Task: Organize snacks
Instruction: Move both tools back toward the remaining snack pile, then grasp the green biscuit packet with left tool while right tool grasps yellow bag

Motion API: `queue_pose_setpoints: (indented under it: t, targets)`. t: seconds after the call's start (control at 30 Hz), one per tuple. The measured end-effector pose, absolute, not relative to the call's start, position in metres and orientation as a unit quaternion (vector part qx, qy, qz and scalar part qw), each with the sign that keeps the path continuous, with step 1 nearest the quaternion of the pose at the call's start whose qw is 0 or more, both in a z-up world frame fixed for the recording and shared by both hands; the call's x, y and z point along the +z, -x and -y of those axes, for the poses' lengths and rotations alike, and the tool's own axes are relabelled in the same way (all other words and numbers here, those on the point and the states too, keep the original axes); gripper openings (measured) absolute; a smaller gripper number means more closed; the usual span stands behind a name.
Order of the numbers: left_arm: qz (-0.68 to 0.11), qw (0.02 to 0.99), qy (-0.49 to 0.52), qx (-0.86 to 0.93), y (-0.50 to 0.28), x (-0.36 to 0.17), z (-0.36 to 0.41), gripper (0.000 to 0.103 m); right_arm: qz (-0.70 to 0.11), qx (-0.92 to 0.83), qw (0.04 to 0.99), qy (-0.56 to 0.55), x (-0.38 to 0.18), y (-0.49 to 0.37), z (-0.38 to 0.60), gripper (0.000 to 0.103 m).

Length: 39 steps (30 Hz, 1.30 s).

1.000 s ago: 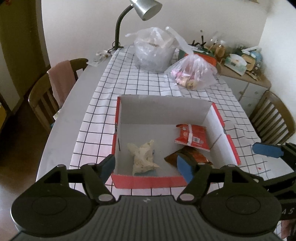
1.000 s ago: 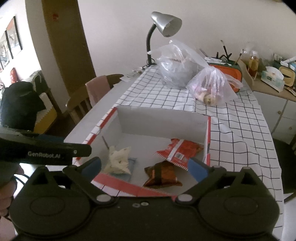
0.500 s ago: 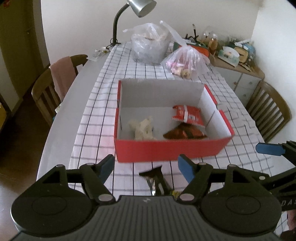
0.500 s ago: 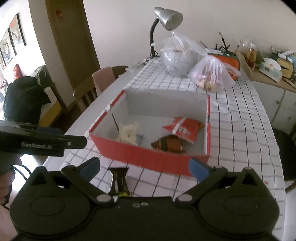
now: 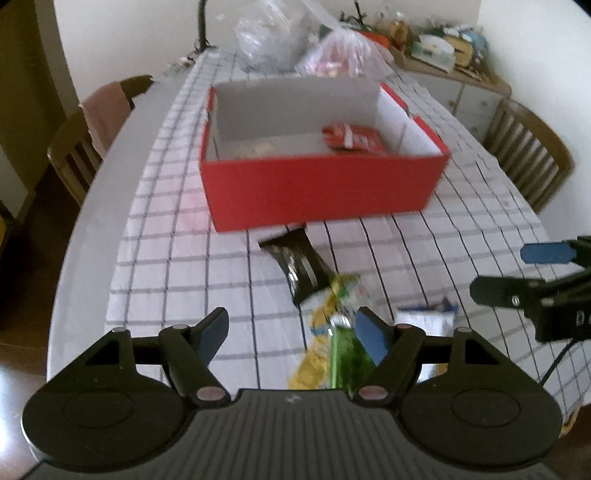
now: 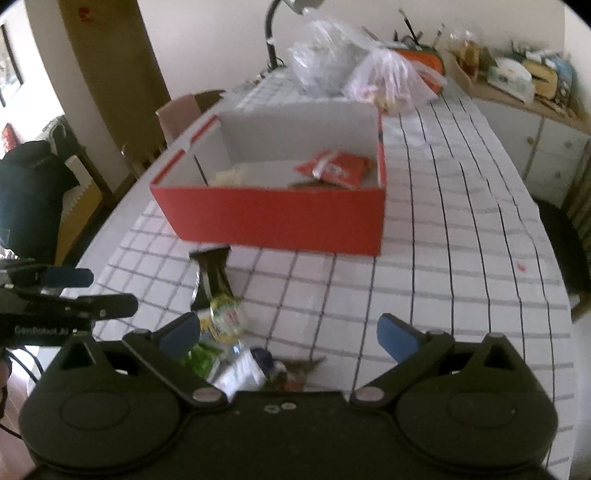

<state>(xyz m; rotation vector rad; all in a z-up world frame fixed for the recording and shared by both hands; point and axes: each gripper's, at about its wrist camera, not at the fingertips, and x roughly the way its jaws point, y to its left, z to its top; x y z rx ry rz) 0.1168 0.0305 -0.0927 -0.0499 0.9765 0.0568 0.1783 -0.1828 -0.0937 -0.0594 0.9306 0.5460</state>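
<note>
A red box [image 5: 321, 184] [image 6: 273, 218] stands on the checked cloth with a red snack packet [image 5: 352, 137] [image 6: 334, 168] and a pale packet [image 6: 229, 177] inside. In front of it lie loose snacks: a black packet [image 5: 299, 264] [image 6: 212, 275], a yellow-green packet [image 5: 332, 332] [image 6: 221, 317] and a white-blue packet [image 5: 424, 321] [image 6: 240, 373]. My left gripper [image 5: 291, 332] is open above the near cloth, its right finger over the yellow-green packet. My right gripper [image 6: 288, 332] is open with nothing between its fingers, above the white-blue packet.
Two clear plastic bags [image 5: 332, 55] [image 6: 354, 70] and a desk lamp [image 6: 273, 33] stand behind the box. Wooden chairs [image 5: 85, 136] [image 5: 532, 155] flank the table. A cluttered sideboard [image 6: 524, 96] is at the back right. The table edge runs along the left.
Both grippers have drawn back from over the box and sunk lower. The box now sits farther off, and the loose snacks in front of it have come into view.
</note>
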Motion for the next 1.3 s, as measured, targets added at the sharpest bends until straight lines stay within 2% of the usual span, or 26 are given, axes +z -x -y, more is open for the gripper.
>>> queue_pose_setpoints:
  t: [0.5,1.0,1.3]
  targets:
    - [-0.515,0.857,-0.001,-0.018,-0.09,-0.142,0.006,0.075,-0.484,0.272,0.829,0.075,-0.145,-0.145,0.188,0.1]
    - [-0.518,0.854,-0.033,-0.028,-0.08,-0.162,0.018,0.075,-0.517,0.274,0.809,0.056,-0.17,-0.148,0.173,0.083]
    - [-0.512,0.856,-0.066,-0.036,-0.077,-0.163,0.029,0.069,-0.53,0.262,0.804,0.055,-0.177,-0.152,0.152,0.083]
